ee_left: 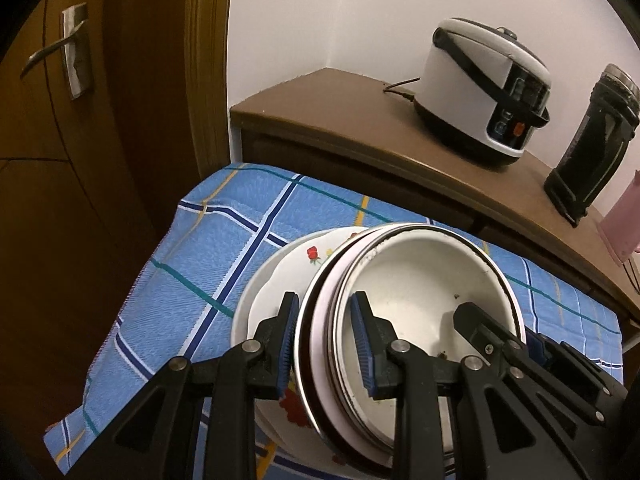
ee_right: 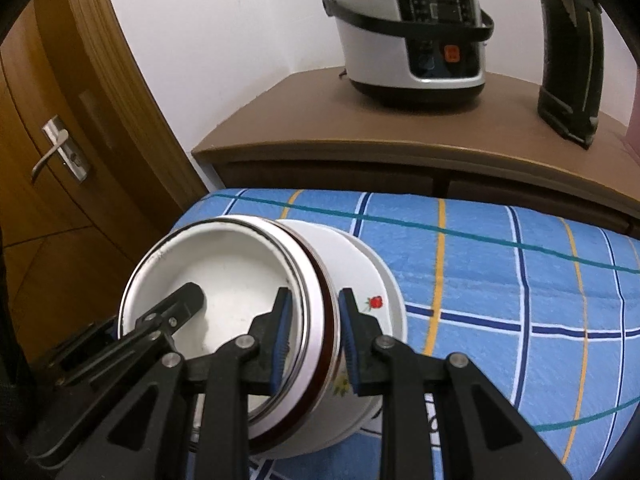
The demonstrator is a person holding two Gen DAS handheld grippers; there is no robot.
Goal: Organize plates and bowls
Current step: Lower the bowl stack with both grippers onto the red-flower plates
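The stack of bowls [ee_left: 420, 280] sat tilted above the blue checked cloth [ee_left: 224, 240], nested white dishes with a flowered bowl [ee_right: 360, 272] outermost. The left gripper [ee_left: 326, 344] was clamped across the rims on one side, one pad inside the top bowl and one outside. The right gripper [ee_right: 314, 332] pinched the opposite rims the same way. Behind stood a brown cabinet [ee_right: 320, 136] with a rice cooker [ee_right: 412, 36] and a dark flask [ee_left: 592, 140]; a wooden door [ee_left: 60, 120] was beside it.
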